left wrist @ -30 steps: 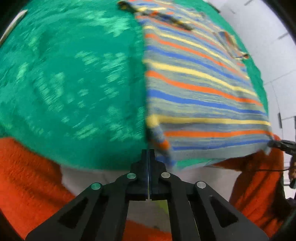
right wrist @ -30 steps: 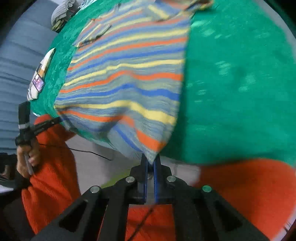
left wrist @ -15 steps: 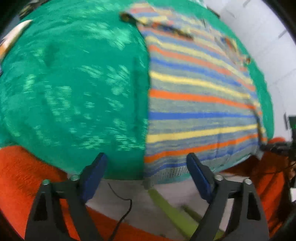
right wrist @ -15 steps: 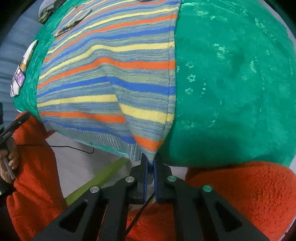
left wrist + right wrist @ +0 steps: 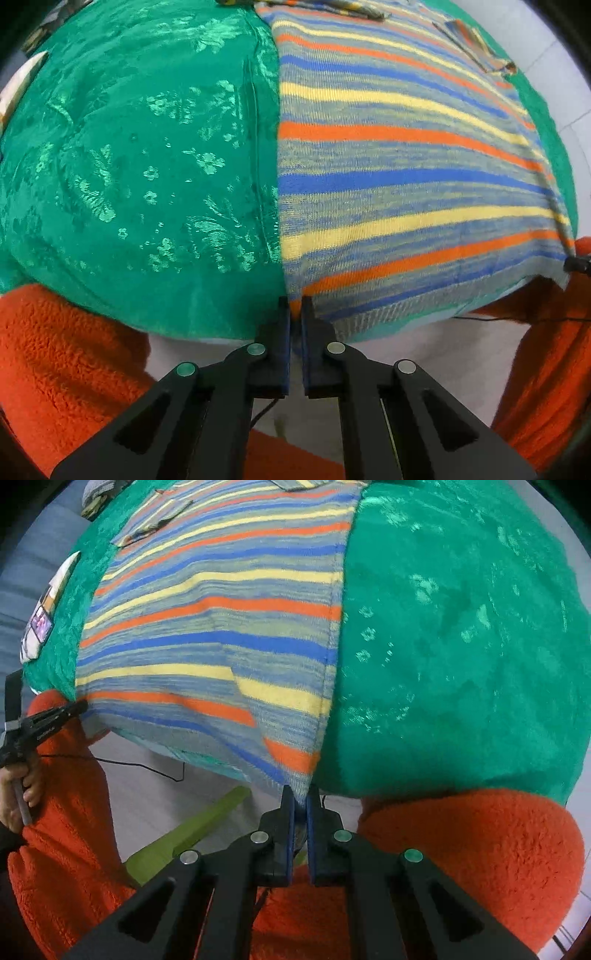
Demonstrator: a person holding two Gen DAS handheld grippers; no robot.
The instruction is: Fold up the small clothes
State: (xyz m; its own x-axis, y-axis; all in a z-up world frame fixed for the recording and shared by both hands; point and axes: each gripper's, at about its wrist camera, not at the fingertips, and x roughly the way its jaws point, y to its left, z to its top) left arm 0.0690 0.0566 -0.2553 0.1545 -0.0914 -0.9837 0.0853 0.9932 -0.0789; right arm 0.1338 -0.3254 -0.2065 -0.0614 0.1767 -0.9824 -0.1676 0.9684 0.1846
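With the left gripper (image 5: 294, 314) clenched on the near hem corner of the striped sweater (image 5: 406, 155), which lies flat on the green cloth (image 5: 140, 155), and the right gripper (image 5: 300, 797) pinching the other corner, both should lift evenly toward twelve o'clock, keeping the hem taut.

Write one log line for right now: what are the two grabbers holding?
left gripper: jaws shut on striped sweater hem corner | right gripper: jaws shut on other hem corner | sweater: flat on green cloth | fold: not started
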